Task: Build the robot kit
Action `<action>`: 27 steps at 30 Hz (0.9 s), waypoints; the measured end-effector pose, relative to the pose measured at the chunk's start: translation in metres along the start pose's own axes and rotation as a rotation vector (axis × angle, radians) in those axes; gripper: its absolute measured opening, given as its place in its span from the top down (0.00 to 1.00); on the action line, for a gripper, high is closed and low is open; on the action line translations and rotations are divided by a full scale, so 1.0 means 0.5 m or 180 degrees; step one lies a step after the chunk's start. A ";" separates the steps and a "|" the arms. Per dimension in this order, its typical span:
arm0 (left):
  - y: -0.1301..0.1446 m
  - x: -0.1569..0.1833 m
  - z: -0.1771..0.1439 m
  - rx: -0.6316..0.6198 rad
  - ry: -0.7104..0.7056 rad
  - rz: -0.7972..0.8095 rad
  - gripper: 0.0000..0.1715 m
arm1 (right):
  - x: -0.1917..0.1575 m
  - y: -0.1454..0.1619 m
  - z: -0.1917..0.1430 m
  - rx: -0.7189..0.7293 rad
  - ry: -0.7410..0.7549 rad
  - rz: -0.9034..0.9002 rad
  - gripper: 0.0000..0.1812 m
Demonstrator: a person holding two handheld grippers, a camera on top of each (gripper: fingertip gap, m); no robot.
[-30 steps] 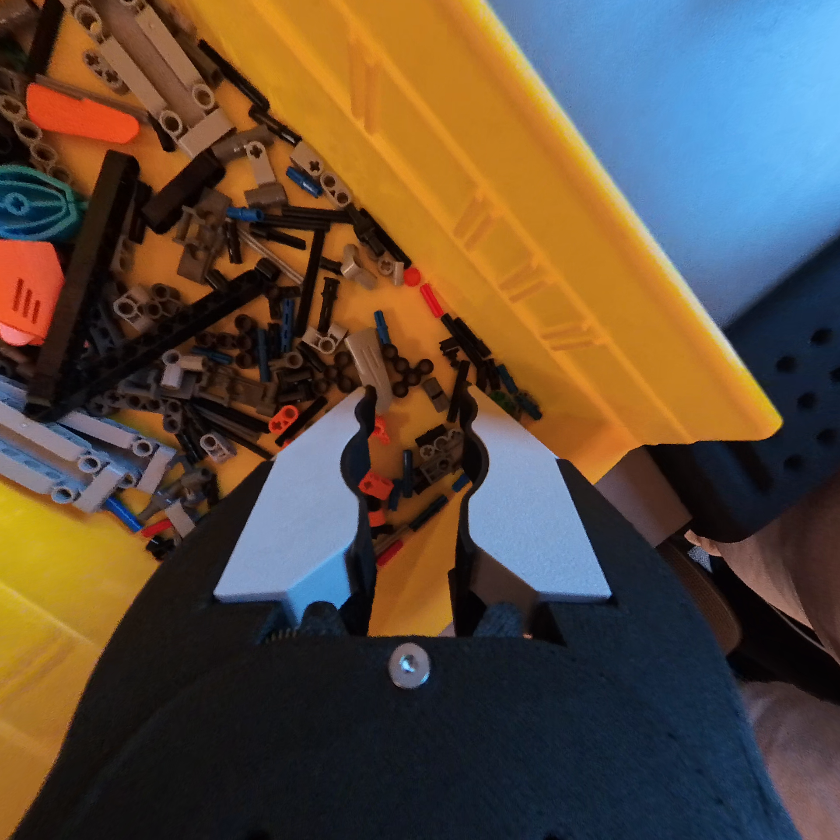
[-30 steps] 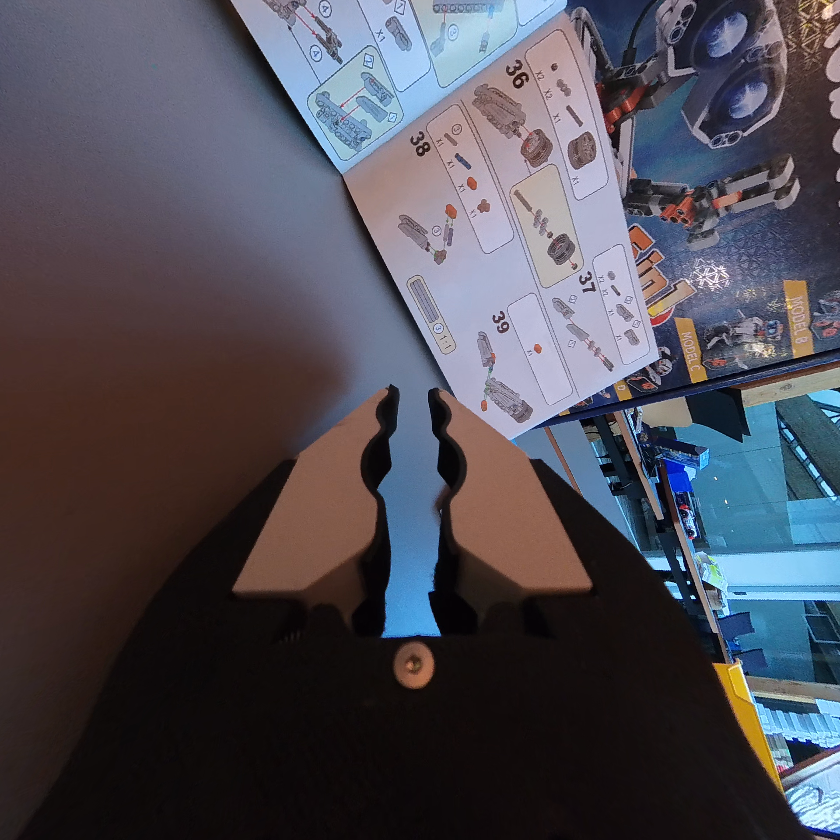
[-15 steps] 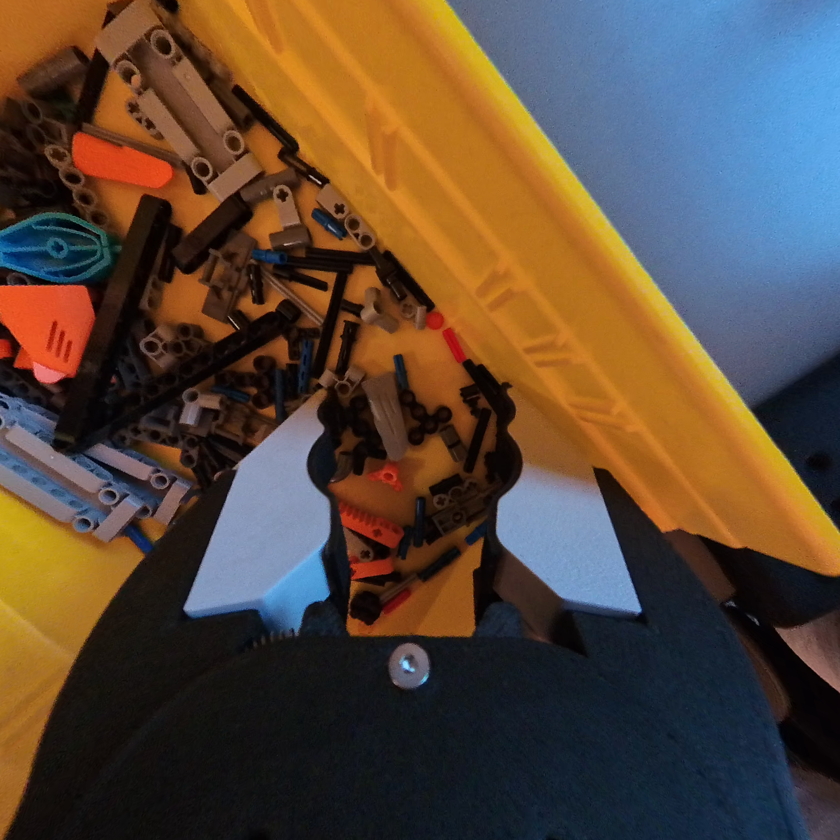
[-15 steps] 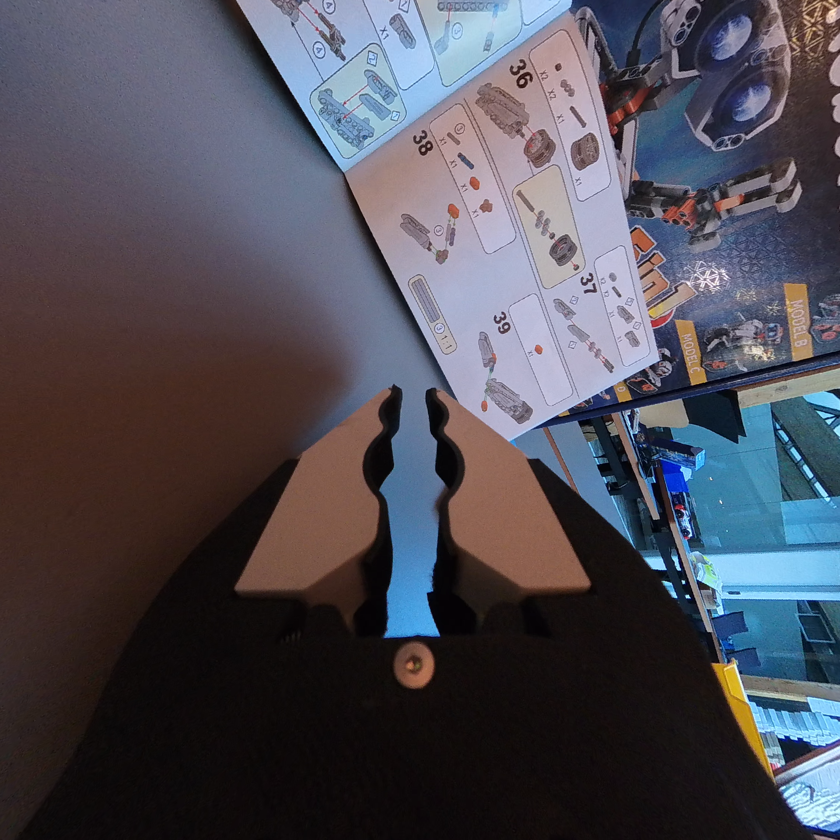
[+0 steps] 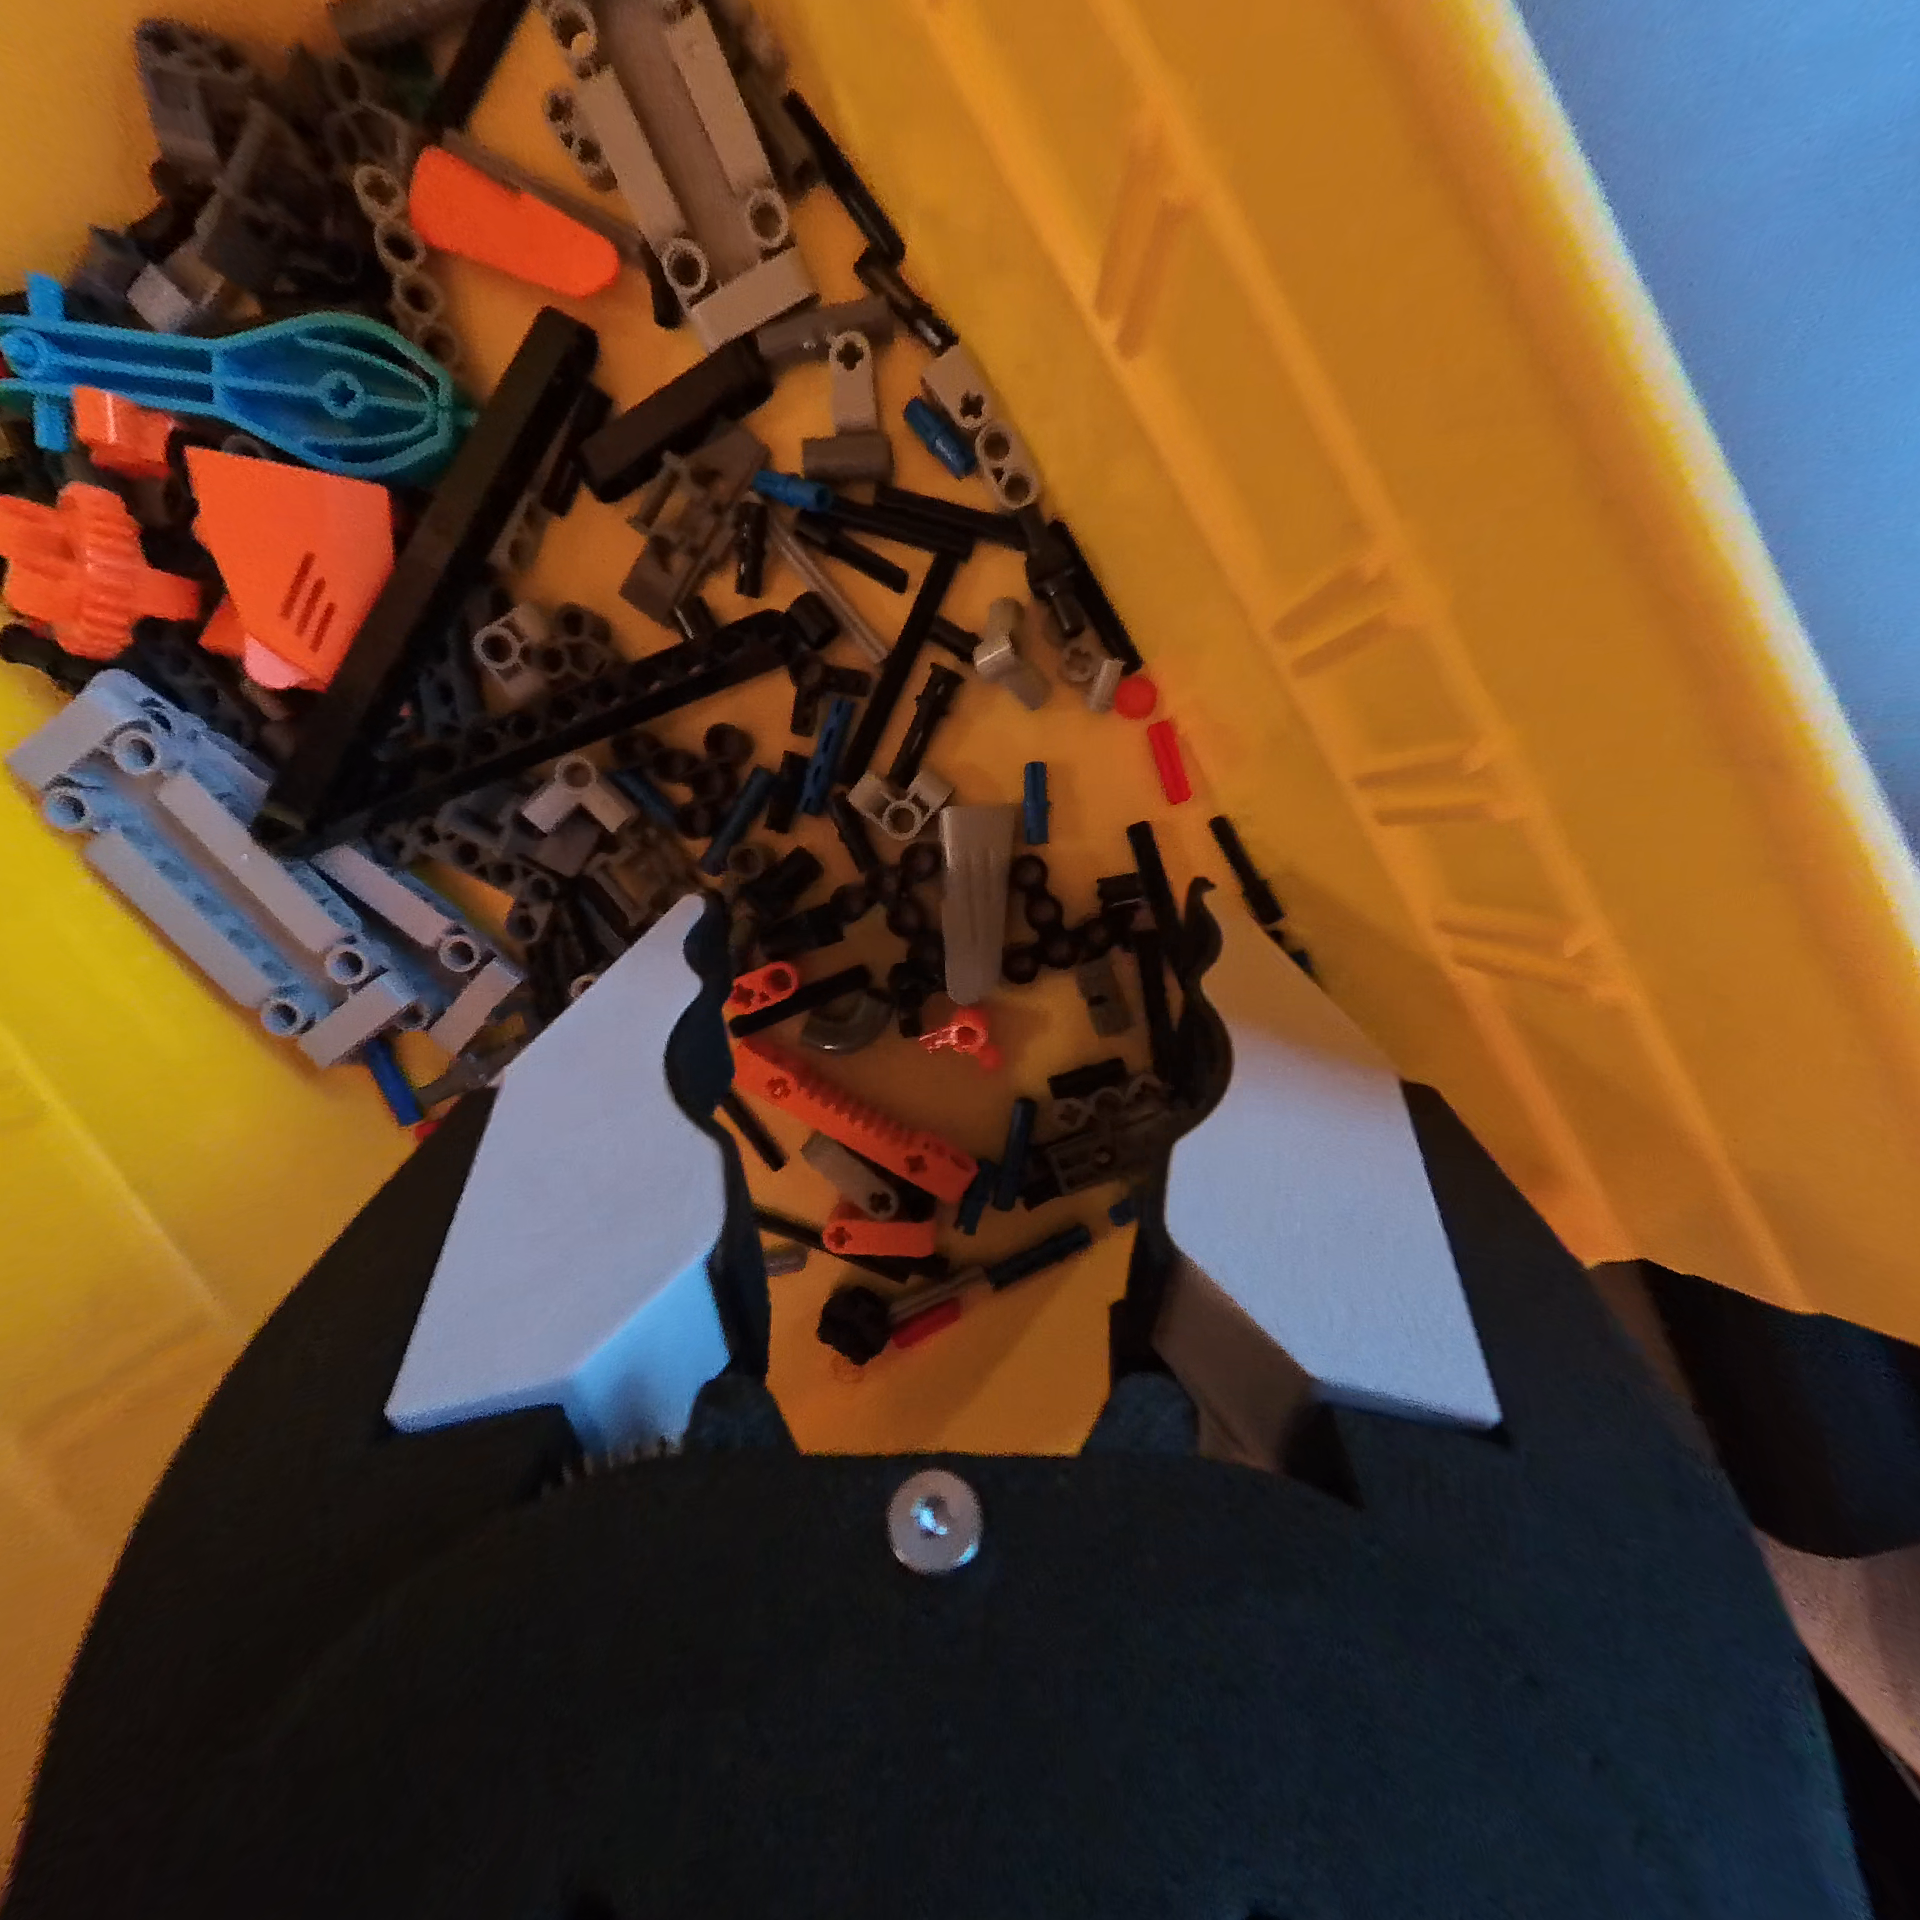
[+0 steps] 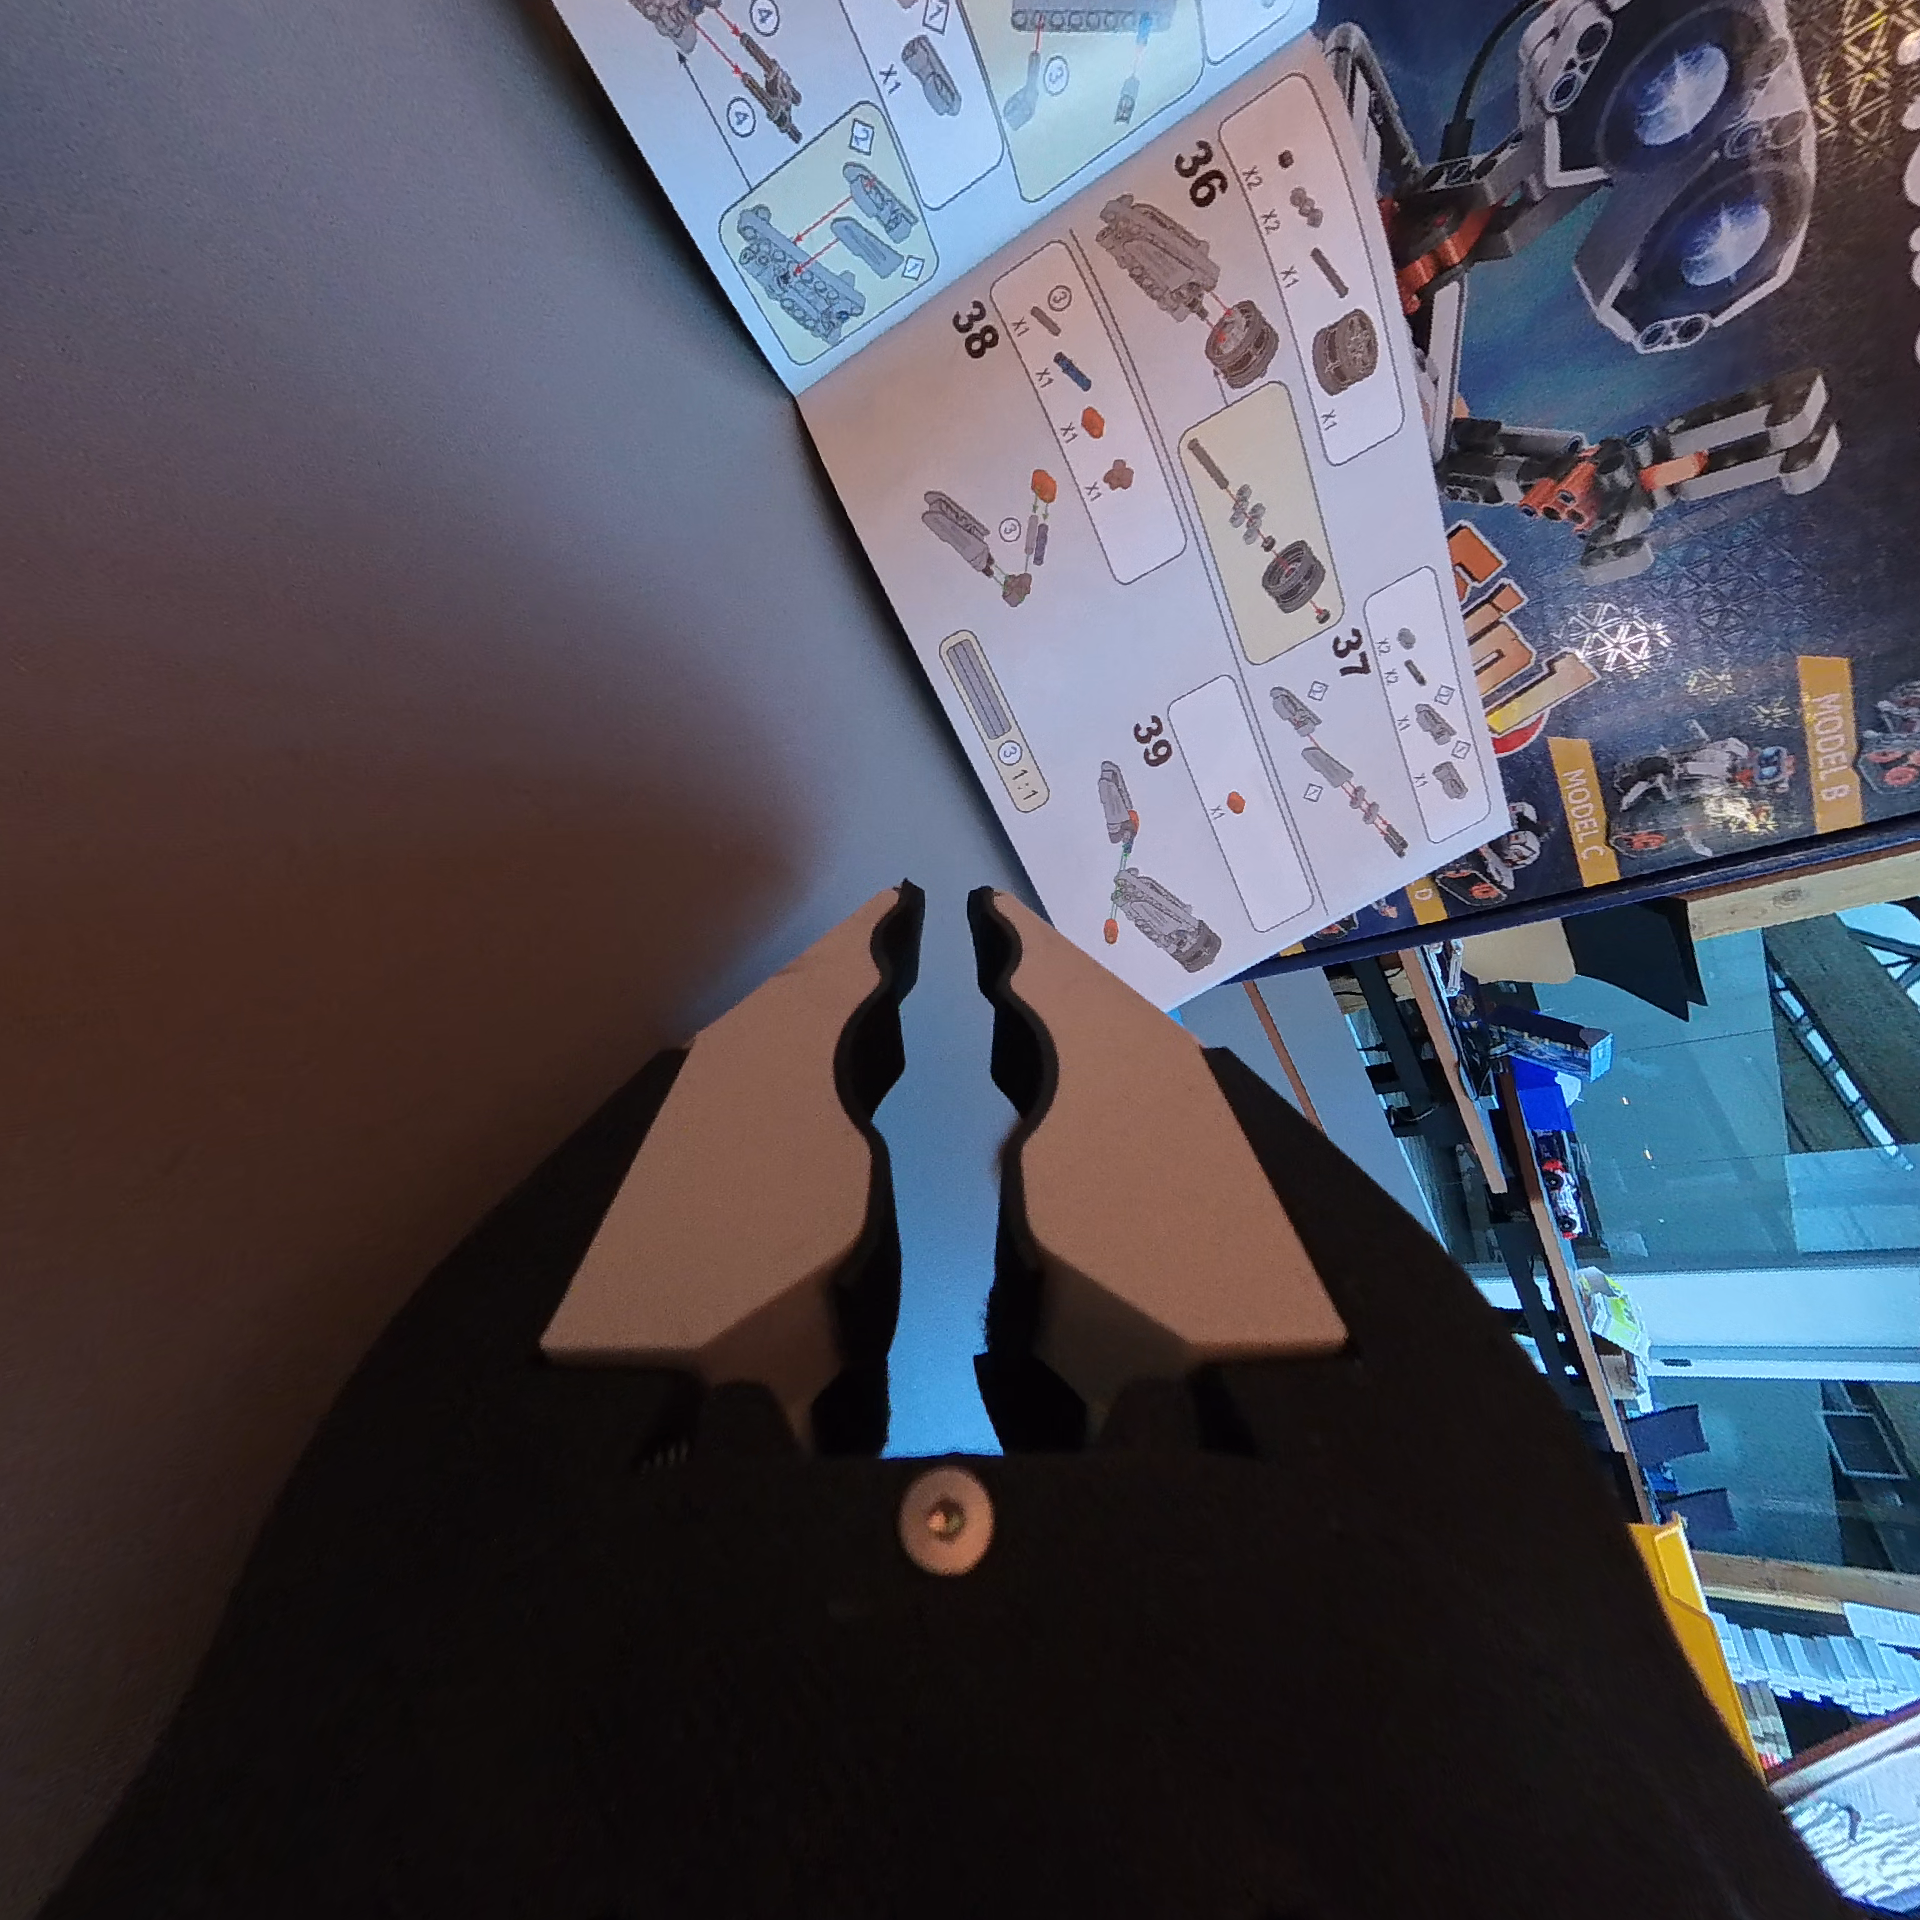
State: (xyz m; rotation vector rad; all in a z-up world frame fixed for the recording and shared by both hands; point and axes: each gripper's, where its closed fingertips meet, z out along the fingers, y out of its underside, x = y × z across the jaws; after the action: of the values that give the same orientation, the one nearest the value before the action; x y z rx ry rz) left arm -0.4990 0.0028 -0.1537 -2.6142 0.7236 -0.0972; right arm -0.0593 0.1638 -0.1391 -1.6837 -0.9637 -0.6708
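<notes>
My left gripper (image 5: 956, 914) is wide open over a yellow bin (image 5: 1351, 520) full of loose building-toy parts. Between its fingers lie a grey wedge piece (image 5: 975, 894), a small red connector (image 5: 961, 1037), an orange toothed rack (image 5: 852, 1122) and several black pins. Nothing is held. My right gripper (image 6: 943, 899) hangs over a bare grey tabletop (image 6: 364, 520), its jaws nearly closed with a narrow gap, holding nothing. An open instruction booklet (image 6: 1122, 499) lies just beyond its tips, to the right.
The bin also holds long black beams (image 5: 582, 727), grey frames (image 5: 239, 894), orange panels (image 5: 291, 561) and a teal blade piece (image 5: 260, 384). A dark toy box (image 6: 1683, 416) lies under the booklet. Past the table edge, shelves and a yellow bin (image 6: 1683, 1621) show. Spacing between my two grippers at the tips: around 45 cm.
My left gripper has opened wide and moved deeper over the parts in the bin. My right gripper has stayed nearly still.
</notes>
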 end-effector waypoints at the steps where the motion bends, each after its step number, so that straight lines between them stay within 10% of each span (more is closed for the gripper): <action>1: -0.005 0.008 -0.002 0.0060 0.0077 -0.0028 0.49 | 0.000 0.000 0.000 0.0001 -0.0002 -0.0001 0.96; 5: 0.000 -0.004 0.008 -0.0063 -0.0162 0.0050 0.28 | -0.001 -0.001 0.000 0.0004 -0.0007 -0.0006 0.96; 15: 0.021 -0.055 0.009 -0.0187 -0.0558 -0.0126 0.17 | -0.003 -0.002 -0.001 0.0009 -0.0012 -0.0022 0.97; 23: -0.005 -0.042 -0.027 0.0220 -0.0377 -0.0156 0.32 | -0.005 -0.003 0.000 0.0016 -0.0026 -0.0039 0.98; 27: -0.027 0.027 -0.038 0.0495 0.0021 0.0300 0.77 | -0.005 -0.003 -0.001 0.0022 -0.0034 -0.0045 0.98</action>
State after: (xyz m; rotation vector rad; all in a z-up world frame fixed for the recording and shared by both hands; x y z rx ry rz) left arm -0.4842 -0.0006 -0.1314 -2.4297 0.8070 -0.1289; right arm -0.0621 0.1631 -0.1404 -1.6773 -0.9853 -0.6678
